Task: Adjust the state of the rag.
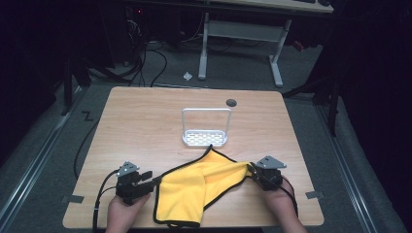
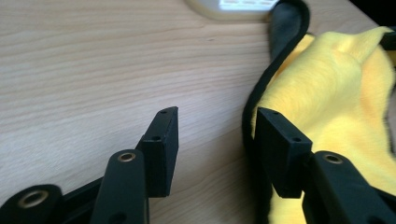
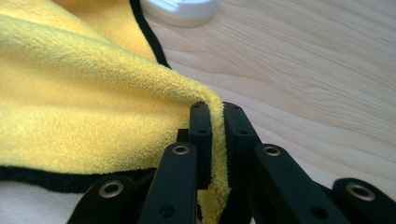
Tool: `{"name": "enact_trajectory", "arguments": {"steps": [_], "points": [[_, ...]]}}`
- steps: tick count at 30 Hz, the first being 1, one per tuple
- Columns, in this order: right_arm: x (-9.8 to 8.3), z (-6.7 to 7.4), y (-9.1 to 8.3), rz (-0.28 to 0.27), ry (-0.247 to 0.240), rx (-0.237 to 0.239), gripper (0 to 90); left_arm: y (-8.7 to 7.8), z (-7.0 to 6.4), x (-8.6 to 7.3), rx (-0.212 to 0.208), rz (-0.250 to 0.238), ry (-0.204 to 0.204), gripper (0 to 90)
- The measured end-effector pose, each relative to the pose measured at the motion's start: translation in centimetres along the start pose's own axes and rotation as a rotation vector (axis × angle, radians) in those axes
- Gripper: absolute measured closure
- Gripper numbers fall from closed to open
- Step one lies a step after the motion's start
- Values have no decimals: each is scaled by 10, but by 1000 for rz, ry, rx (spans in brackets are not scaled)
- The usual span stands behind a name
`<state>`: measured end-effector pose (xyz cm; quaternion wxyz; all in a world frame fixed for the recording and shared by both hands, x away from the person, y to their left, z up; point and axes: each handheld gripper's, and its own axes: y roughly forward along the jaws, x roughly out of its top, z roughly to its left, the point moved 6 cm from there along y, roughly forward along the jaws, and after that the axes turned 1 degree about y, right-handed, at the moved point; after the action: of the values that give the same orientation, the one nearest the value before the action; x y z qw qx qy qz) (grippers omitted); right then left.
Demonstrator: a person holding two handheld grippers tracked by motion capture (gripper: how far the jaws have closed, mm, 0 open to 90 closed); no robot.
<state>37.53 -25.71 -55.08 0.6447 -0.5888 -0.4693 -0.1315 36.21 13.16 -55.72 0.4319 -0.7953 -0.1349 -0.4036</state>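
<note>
A yellow cloth (image 1: pixel 194 187) with a black border lies loosely folded at the table's near edge. My right gripper (image 1: pixel 251 170) is at its right side, shut on a yellow fold; in the right gripper view the pile is pinched between the two pads of the gripper (image 3: pixel 217 112), and the cloth (image 3: pixel 93 93) spreads to the left. My left gripper (image 1: pixel 154 182) sits at the cloth's left edge. Its jaws (image 2: pixel 217 140) stand open over bare wood, and the cloth's black-edged border (image 2: pixel 261 84) runs just beside the right-hand pad, not pinched.
A small white wire rack (image 1: pixel 205 138) with a slotted base stands mid-table, just beyond the cloth's far corner. A dark round grommet (image 1: pixel 231 102) is set in the wooden tabletop (image 1: pixel 145 126). White desk legs and cables are on the floor behind.
</note>
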Motion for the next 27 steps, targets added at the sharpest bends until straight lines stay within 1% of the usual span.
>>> {"name": "enact_trajectory", "arguments": {"steps": [1,2,3,4,6,7,8,9,11,12,13,14,15,16,17,18,19,20,21,22,23,25,27], "points": [[-1,-3,0,3,5,-8,839,0,3,-1,15,0,-6,522],[-2,-6,0,5,8,-19,839,-1,5,-1,14,-4,-18,522],[-3,-8,0,6,21,-20,839,-3,5,0,3,-8,-34,523],[-3,-9,0,6,31,-15,839,-6,3,1,-21,-17,-44,547],[-4,-10,0,7,33,-13,838,-10,-7,2,-55,-27,-33,585],[-5,-10,0,9,31,-15,836,-11,-16,1,-75,-24,-15,612],[-4,-10,1,7,28,-17,836,-11,-16,1,-75,-24,-15,637],[-4,-10,0,7,28,-18,835,-9,-34,-6,-96,3,28,648],[-5,-9,0,8,33,-18,834,-2,-53,-16,-112,37,58,670],[-5,-9,0,8,32,-17,834,2,-62,-19,-136,60,69,671],[-5,-9,0,7,32,-16,834,7,-70,-23,-153,88,91,676],[-5,-9,0,8,33,-16,834,11,-75,-26,-140,113,127,703],[-5,-9,0,8,34,-15,834,15,-78,-30,-117,143,165,749],[-5,-9,0,8,34,-15,834,15,-78,-30,-117,143,165,792],[-5,-9,0,7,31,-15,835,19,-76,-35,-87,166,197,835],[-5,-9,0,8,31,-15,835,19,-73,-34,-95,167,180,873],[-5,-9,0,9,31,-14,834,19,-73,-34,-95,167,180,878],[-5,-9,0,9,31,-14,834,18,-69,-33,-85,169,170,878],[-5,-9,0,9,32,-13,834,17,-63,-32,-64,165,174,884],[-5,-9,0,10,32,-12,834,16,-59,-31,-56,162,179,894],[-5,-9,1,12,32,-9,834,15,-47,-28,-41,146,164,898],[-5,-9,2,12,34,-6,834,15,-34,-24,-23,130,154,899],[-5,-8,2,14,34,-5,834,14,-20,-19,3,113,139,899]]}}
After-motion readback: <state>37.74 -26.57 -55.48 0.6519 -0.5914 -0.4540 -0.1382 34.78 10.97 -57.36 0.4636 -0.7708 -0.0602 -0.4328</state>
